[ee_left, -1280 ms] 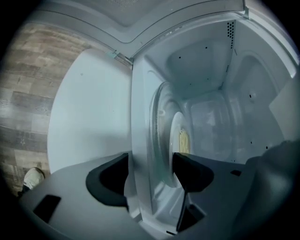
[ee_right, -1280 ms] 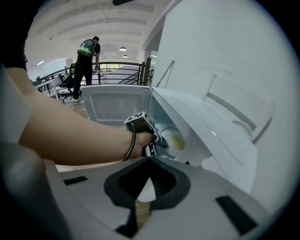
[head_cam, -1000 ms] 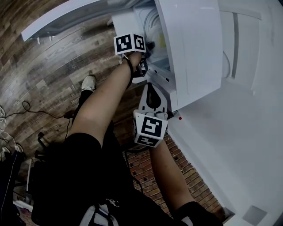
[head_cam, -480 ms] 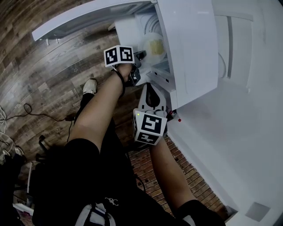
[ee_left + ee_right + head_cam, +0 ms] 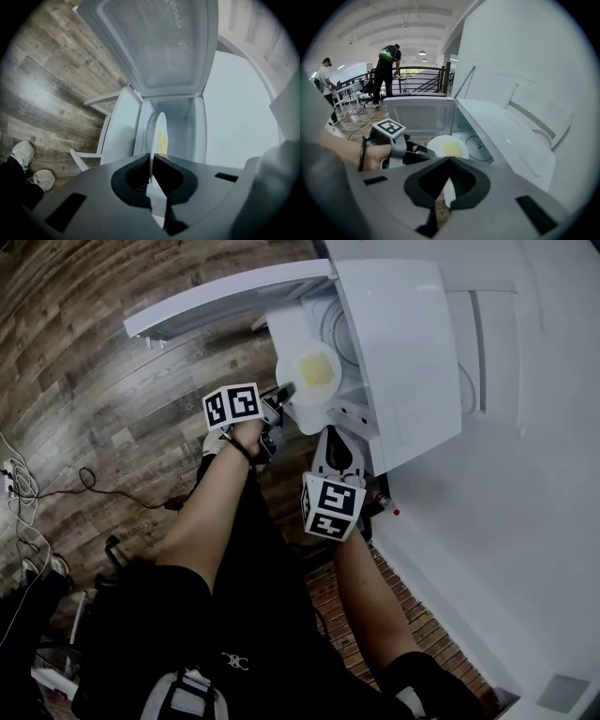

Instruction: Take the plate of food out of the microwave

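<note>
A white plate point(image 5: 307, 381) with yellow food point(image 5: 317, 370) hangs level just outside the open white microwave point(image 5: 398, 352). My left gripper point(image 5: 284, 391) is shut on the plate's near rim. In the left gripper view the plate point(image 5: 158, 133) stands edge-on between the jaws of the left gripper point(image 5: 151, 169), which press on its rim. My right gripper point(image 5: 341, 430) waits below the microwave's front with its jaws together and nothing in them. The right gripper view shows the plate point(image 5: 446, 148) and the left gripper point(image 5: 423, 151) just past the right gripper point(image 5: 449, 160).
The microwave door point(image 5: 234, 294) swings out wide to the left over the wood floor. A glass turntable point(image 5: 479, 148) lies inside the cavity. Cables point(image 5: 21, 486) trail on the floor at left. Two people point(image 5: 388, 65) stand by a railing in the distance.
The left gripper, which was reaching into the microwave, has closed on the plate's rim and drawn it out toward me and to the left. The right gripper has hardly moved.
</note>
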Demonstrator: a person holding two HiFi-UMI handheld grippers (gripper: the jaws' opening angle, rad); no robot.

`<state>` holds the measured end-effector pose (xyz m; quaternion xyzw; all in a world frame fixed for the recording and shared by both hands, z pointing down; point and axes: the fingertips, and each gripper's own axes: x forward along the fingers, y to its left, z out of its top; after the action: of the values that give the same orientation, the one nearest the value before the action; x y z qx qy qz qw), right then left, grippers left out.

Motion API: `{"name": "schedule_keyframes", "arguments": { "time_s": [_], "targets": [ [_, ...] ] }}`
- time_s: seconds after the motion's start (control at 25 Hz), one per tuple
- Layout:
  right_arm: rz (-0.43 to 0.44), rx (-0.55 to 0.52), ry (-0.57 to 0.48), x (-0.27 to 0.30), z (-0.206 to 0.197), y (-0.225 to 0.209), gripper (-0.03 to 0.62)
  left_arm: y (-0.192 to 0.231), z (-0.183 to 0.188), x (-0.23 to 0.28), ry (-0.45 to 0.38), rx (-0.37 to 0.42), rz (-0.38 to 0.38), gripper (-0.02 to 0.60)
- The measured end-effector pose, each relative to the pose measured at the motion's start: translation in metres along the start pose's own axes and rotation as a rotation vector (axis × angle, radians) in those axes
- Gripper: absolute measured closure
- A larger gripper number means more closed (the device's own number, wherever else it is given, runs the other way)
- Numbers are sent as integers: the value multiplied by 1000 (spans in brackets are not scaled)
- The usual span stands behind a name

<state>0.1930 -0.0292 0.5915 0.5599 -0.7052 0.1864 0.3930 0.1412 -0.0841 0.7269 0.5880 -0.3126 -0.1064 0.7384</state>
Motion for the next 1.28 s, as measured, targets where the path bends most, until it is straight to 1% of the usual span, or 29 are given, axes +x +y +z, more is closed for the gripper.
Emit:
{"name": "schedule_keyframes", "arguments": {
  "time_s": [0.12, 0.2, 0.32, 0.44, 0.64, 0.76, 0.88, 1.0, 1.12, 1.2, 1.28],
  "targets": [
    [-1, 18, -19, -14, 14, -4, 582, -23, 1, -33, -25, -34, -6, 572],
    [-8, 52, -48, -22, 30, -7, 582, -44, 6, -54, -39, -57, -15, 572],
    [-22, 109, -105, -35, 60, -9, 582, -85, 16, -86, -52, -27, -2, 572],
    [-41, 142, -154, -54, 87, -18, 582, -130, 17, -113, -65, -9, 16, 572],
    [-71, 216, -208, -91, 113, -43, 582, -194, 14, -144, -104, 29, 52, 572],
    [-71, 287, -257, -123, 131, -60, 582, -224, 11, -161, -138, 28, 69, 572],
    [-99, 323, -346, -152, 164, -79, 582, -261, 16, -169, -146, 30, 48, 572],
    [-131, 338, -414, -179, 185, -92, 582, -294, 10, -175, -125, 40, 25, 572],
    [-153, 352, -459, -208, 196, -95, 582, -327, -4, -184, -99, 45, -28, 572],
    [-156, 363, -476, -221, 199, -96, 582, -346, -11, -189, -96, 52, -61, 572],
    [-157, 371, -485, -228, 198, -97, 582, -359, -16, -191, -94, 71, -78, 572]
  ]
}}
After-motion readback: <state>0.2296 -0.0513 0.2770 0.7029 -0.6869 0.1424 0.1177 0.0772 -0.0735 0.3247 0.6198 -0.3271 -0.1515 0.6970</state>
